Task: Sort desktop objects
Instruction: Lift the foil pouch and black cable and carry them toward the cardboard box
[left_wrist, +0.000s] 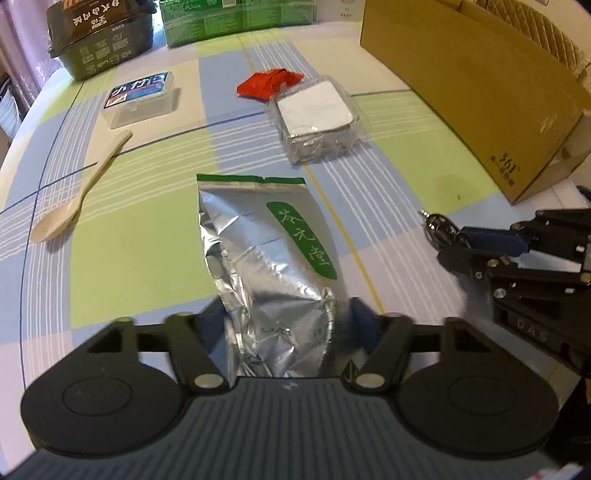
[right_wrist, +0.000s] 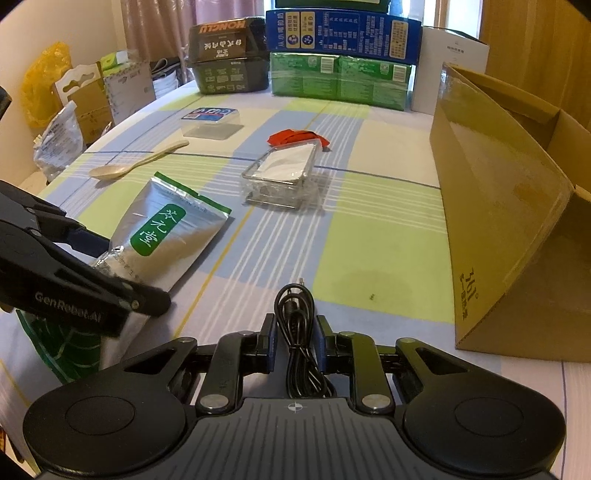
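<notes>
A silver foil pouch (left_wrist: 266, 258) with a green label lies lengthwise on the checked tablecloth, and my left gripper (left_wrist: 288, 314) is shut on its near end. The same foil pouch (right_wrist: 173, 232) shows at the left of the right wrist view, with the left gripper (right_wrist: 107, 258) clamped on it. My right gripper (right_wrist: 295, 332) is shut on a coiled black cable (right_wrist: 297, 332), whose plug sticks out forward. The cable (left_wrist: 439, 225) and right gripper (left_wrist: 480, 240) also appear at the right of the left wrist view.
An open cardboard box (right_wrist: 509, 206) stands at the right. Ahead lie a clear box with a white lid (left_wrist: 314, 114), a red packet (left_wrist: 269, 83), a cream spoon (left_wrist: 77, 192) and a clear lidded case (left_wrist: 140, 98). Black, green and blue cartons (right_wrist: 340, 74) line the far edge.
</notes>
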